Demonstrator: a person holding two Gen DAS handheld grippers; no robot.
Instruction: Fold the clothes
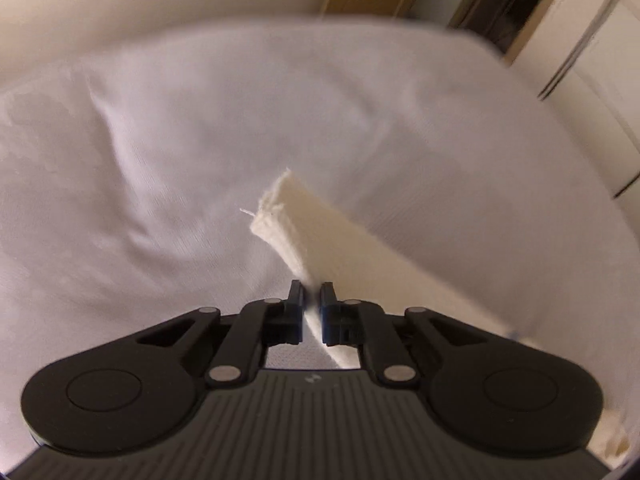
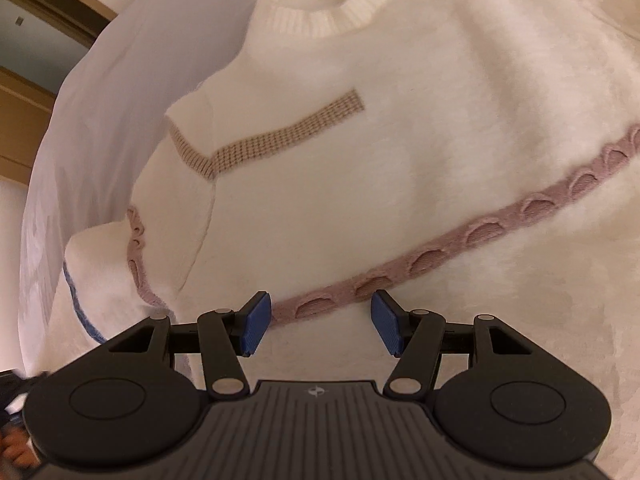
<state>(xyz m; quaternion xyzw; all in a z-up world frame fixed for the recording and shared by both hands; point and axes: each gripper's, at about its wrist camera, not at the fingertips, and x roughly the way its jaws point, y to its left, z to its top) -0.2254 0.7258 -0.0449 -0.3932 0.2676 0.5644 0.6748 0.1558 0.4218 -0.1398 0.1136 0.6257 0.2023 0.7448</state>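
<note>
Left gripper (image 1: 311,294) fingers are clamped on a cream sleeve cuff (image 1: 280,216), which is lifted toward 12 o'clock over the white bed sheet (image 1: 160,140). Right gripper (image 2: 320,320) fingers are held apart, nothing between them, above the cream sweater (image 2: 360,160) spread flat; its collar (image 2: 320,12) is seen at 12 o'clock.

Sweater (image 2: 360,168): soft, fuzzy cream knit with a ribbed collar (image 2: 320,20), a coarse tan waffle-knit band (image 2: 288,132) and a raised pink cable band (image 2: 500,228). Cuff (image 1: 288,216): ribbed cream knit, frayed edge. Bedsheet (image 1: 200,140): smooth matt white woven cloth. Gripper bodies: matt black plastic with metal pivot pins; pads (image 2: 256,324) of textured blue rubber.
</note>
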